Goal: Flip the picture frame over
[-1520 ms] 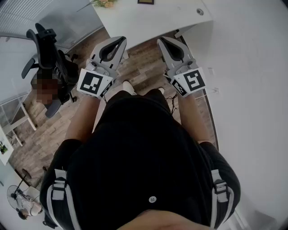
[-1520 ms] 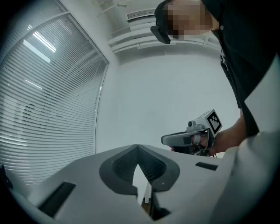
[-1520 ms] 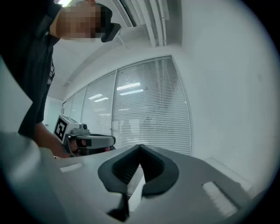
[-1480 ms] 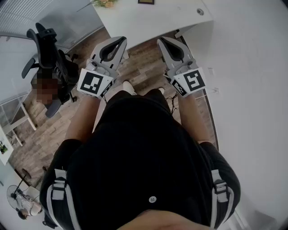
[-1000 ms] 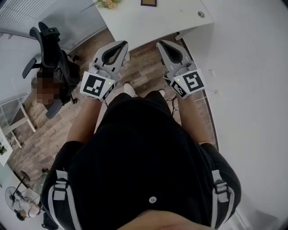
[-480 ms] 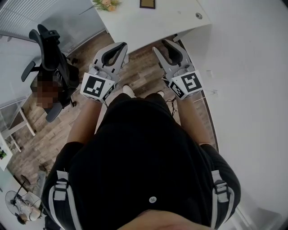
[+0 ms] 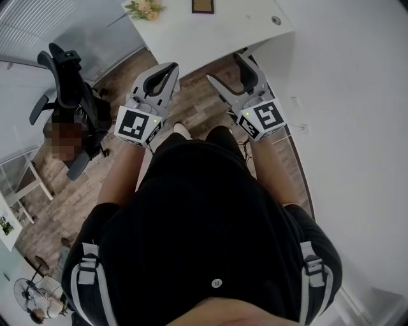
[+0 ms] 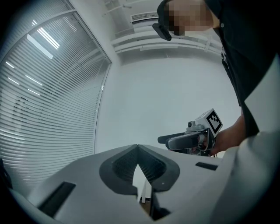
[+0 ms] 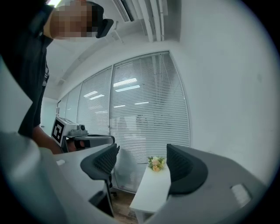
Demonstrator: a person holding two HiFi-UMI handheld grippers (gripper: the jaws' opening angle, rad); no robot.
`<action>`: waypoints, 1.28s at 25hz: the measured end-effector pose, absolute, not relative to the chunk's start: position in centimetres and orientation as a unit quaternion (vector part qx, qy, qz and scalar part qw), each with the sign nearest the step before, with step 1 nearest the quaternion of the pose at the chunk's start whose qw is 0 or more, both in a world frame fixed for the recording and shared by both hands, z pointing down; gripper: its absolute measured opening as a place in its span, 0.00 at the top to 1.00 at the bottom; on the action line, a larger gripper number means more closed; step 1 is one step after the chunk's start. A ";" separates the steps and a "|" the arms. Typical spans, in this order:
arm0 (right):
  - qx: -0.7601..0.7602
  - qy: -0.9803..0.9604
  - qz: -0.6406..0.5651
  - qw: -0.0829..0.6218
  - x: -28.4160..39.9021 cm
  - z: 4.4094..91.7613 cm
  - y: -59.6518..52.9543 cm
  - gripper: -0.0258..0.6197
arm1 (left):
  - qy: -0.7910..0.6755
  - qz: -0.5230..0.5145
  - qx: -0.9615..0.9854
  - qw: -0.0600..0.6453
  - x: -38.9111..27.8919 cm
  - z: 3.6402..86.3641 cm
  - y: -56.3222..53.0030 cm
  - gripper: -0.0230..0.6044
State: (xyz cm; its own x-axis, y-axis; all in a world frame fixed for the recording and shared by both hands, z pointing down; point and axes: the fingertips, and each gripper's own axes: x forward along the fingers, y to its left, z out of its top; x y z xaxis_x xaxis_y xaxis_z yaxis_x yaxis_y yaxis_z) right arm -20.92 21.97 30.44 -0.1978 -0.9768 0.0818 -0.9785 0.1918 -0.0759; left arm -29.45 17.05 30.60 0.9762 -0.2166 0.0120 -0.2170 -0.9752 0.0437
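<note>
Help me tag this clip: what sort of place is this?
Most likely an office: a white desk with flowers on it, a black swivel chair on a wood-look floor, and tall windows with slatted blinds.

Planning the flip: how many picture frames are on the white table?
1: the picture frame on the white table, right of the flowers; others may be cropped out.

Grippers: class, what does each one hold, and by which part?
Nothing is held. The left gripper is shut and empty; the right gripper has just been opening its jaws, nothing between them.
</note>
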 end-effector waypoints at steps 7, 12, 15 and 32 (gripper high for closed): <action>0.642 -0.764 0.061 0.000 -18.8 30.8 22.1 0.41 | -0.103 0.016 0.994 0.025 -27.7 31.3 17.0 0.96; 0.639 -0.767 0.060 -0.003 -16.5 30.8 21.2 0.41 | -0.108 0.018 0.994 0.020 -25.7 31.1 16.1 0.96; 0.635 -0.771 0.058 -0.004 -14.6 30.6 20.5 0.41 | -0.115 0.019 0.993 0.019 -24.1 30.8 15.6 0.96; 0.582 -0.812 0.052 -0.008 -0.4 29.3 13.5 0.41 | -0.177 0.037 0.984 0.006 -10.7 29.1 10.5 0.96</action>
State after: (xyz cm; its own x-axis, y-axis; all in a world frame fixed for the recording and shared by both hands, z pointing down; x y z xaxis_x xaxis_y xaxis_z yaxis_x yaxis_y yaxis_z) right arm -0.42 13.47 29.29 -0.3234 -0.9450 0.0481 -0.9434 0.3180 -0.0941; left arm -10.70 10.55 29.10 0.9347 -0.3475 0.0749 -0.3484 -0.9373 -0.0013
